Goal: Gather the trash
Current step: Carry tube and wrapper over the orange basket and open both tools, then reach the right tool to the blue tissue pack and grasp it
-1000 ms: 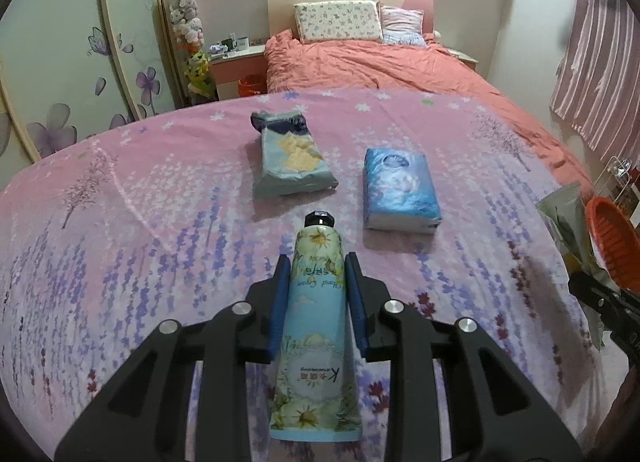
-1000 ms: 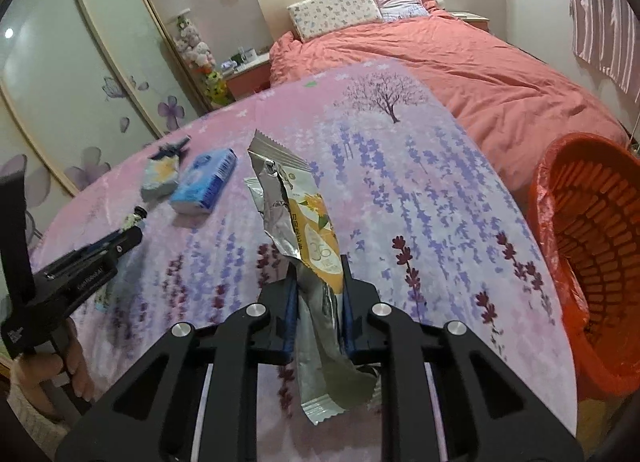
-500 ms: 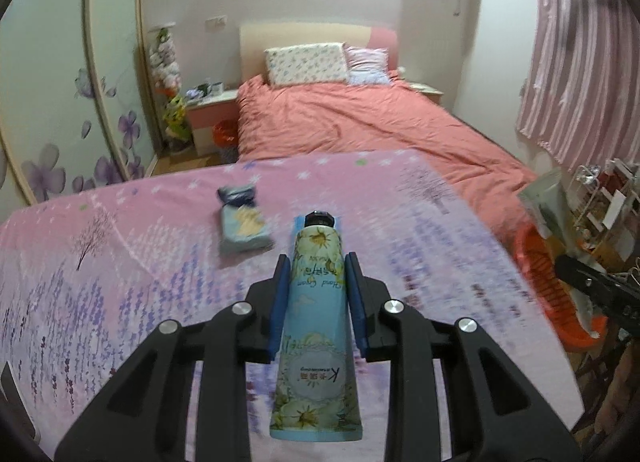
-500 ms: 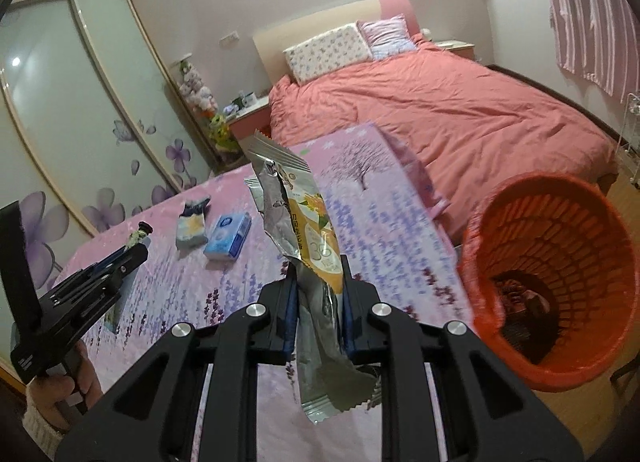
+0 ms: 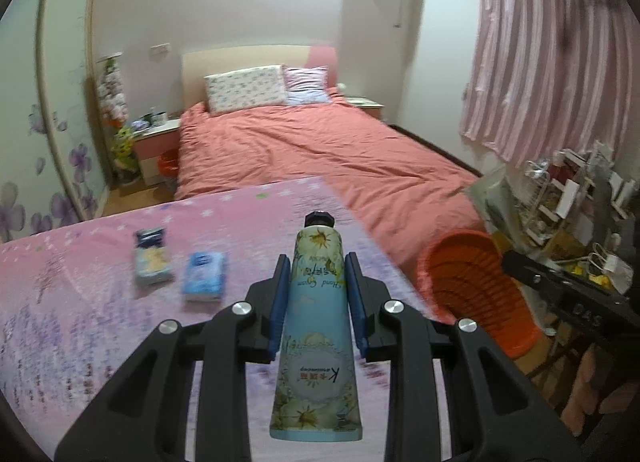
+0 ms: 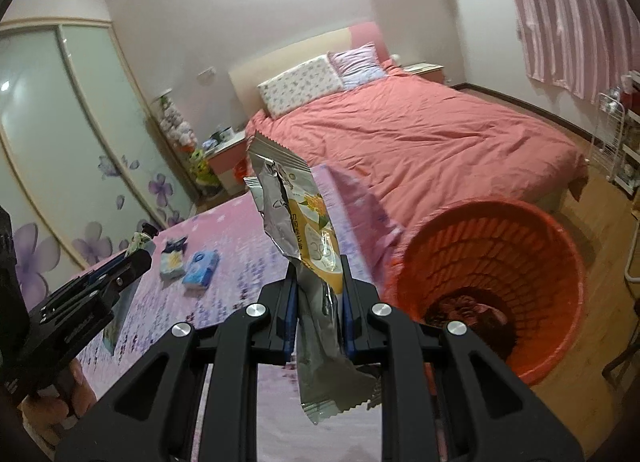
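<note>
Right wrist view: our right tongs [image 6: 319, 294] grip the wrapper [image 6: 306, 246] beside the bin [image 6: 560, 254]; left tongs [image 5: 318, 302] clamp the tube [image 5: 318, 302]. Next we must carry both over the bin and release.

A home bedroom. Ahead of both sets of jaws lies a double bed [image 5: 320, 157] under a coral-red duvet, two floral pillows [image 5: 246, 87] against its headboard. Left of the jaws stands a sliding wardrobe [image 6: 60, 149] painted with purple flowers, and a nightstand [image 5: 154, 141] beside the bed. To the right hang pink striped curtains [image 5: 548, 73]. Just under the jaws spreads a lavender-printed cloth [image 5: 100, 262].
</note>
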`<control>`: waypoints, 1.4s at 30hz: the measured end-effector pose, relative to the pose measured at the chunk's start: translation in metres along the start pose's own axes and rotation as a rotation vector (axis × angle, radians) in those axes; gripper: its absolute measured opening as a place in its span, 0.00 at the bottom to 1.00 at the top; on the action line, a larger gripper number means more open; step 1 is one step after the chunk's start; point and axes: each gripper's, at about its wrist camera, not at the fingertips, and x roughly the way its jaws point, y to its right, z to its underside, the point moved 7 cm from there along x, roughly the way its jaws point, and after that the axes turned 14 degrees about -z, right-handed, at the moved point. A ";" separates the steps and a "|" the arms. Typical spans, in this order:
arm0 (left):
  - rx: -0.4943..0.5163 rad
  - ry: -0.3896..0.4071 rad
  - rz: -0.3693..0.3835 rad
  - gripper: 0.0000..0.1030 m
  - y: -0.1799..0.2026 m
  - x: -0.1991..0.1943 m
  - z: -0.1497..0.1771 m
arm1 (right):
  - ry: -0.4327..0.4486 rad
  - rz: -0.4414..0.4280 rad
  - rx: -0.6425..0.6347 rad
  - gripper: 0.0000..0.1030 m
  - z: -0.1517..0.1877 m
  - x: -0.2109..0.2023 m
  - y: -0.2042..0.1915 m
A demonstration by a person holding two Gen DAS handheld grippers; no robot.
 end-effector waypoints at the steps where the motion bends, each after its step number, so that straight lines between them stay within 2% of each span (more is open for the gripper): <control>1: 0.007 0.002 0.019 0.27 0.011 -0.001 -0.001 | 0.008 0.010 0.010 0.18 -0.002 -0.005 0.009; 10: 0.083 -0.023 0.178 0.27 0.121 0.009 0.004 | 0.050 0.075 0.130 0.18 -0.008 -0.030 0.083; 17: 0.126 -0.081 0.277 0.27 0.194 0.035 0.017 | 0.053 0.119 0.234 0.20 -0.011 -0.027 0.141; 19: 0.142 -0.105 0.284 0.28 0.210 0.048 0.022 | 0.048 0.125 0.264 0.29 -0.011 -0.020 0.155; 20: 0.146 -0.114 0.278 0.30 0.217 0.053 0.024 | 0.042 0.126 0.279 0.30 -0.010 -0.017 0.162; 22: 0.152 -0.136 0.260 0.50 0.222 0.066 0.029 | 0.017 0.141 0.320 0.49 -0.004 -0.005 0.179; 27: 0.153 -0.162 0.188 0.61 0.204 0.092 0.044 | -0.018 0.189 0.311 0.65 0.016 0.005 0.191; 29: 0.152 -0.172 0.149 0.65 0.188 0.102 0.050 | -0.035 0.212 0.295 0.68 0.024 0.007 0.188; 31: 0.151 -0.174 0.105 0.73 0.171 0.107 0.056 | -0.053 0.229 0.272 0.72 0.025 0.008 0.185; 35: 0.140 -0.158 0.007 0.79 0.121 0.112 0.065 | -0.069 0.260 0.185 0.75 0.025 0.008 0.164; 38: 0.117 -0.153 -0.056 0.82 0.083 0.113 0.070 | -0.070 0.244 0.137 0.76 0.021 0.016 0.153; 42: 0.057 -0.162 -0.147 0.83 0.018 0.115 0.075 | -0.074 0.222 0.071 0.77 0.021 0.032 0.114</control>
